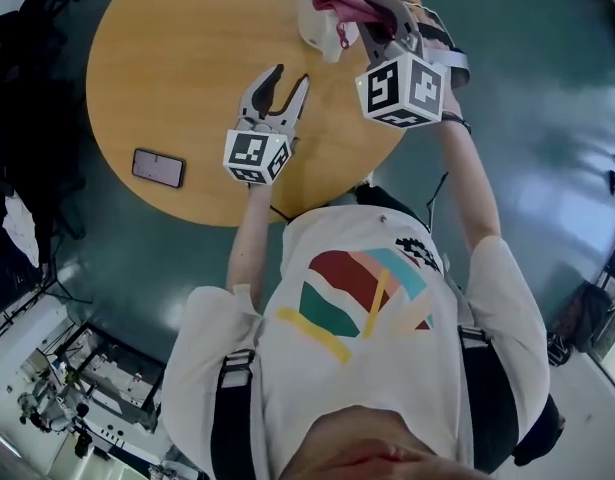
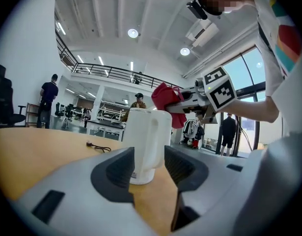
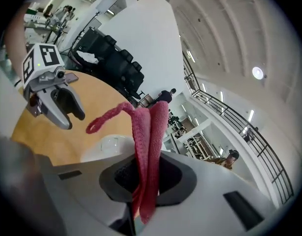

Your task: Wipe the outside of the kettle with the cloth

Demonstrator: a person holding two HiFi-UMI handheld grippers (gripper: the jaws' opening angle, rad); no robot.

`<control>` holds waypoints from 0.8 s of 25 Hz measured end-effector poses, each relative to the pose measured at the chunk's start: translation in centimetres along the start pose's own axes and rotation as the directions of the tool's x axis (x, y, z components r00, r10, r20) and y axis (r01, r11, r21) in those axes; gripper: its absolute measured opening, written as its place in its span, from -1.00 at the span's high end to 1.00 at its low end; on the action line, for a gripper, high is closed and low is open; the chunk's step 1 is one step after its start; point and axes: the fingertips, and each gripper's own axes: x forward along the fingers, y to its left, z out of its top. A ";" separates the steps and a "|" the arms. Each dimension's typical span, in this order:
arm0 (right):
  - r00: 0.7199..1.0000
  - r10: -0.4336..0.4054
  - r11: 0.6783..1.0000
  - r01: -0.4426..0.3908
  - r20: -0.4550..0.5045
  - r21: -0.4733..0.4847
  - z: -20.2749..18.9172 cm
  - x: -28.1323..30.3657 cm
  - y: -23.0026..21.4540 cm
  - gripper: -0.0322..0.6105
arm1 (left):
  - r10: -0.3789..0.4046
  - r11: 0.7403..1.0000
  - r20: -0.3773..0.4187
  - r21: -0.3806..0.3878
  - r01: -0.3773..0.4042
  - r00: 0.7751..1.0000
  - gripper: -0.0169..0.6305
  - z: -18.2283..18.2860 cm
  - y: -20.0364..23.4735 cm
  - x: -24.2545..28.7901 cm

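Right claw (image 3: pixel 146 177) pinches cloth (image 3: pixel 151 132) above kettle (image 3: pixel 107 146).

The left tool (image 1: pixel 291 78) has its jaws apart and grips nothing, and its arm is bent near the body. The right tool (image 1: pixel 369 16) reaches further forward on a straighter arm, jaws closed on the cloth (image 1: pixel 339 0).

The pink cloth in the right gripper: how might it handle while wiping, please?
Probably floppy: the cloth droops in folds from the right gripper, its loop dangling. Likely light, as one pinch carries it. Its knitted surface should grip, not slip.
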 end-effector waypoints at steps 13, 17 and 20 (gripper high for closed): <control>0.995 -0.008 0.962 -0.019 -0.098 -0.272 1.7 0.0 3.1 0.78 | 0.033 0.999 -0.001 -0.019 -0.033 0.999 0.27 -1.1 1.3 -1.9; 0.995 -0.014 0.961 -0.015 -0.100 -0.278 1.8 -1.0 4.8 0.78 | 0.043 0.999 -0.007 -0.028 -0.043 0.999 0.27 -1.5 1.8 -2.5; 0.994 -0.029 0.964 0.000 -0.102 -0.267 1.6 -1.7 5.7 0.78 | 0.047 0.998 -0.012 -0.035 -0.047 0.999 0.27 -1.9 2.1 -2.8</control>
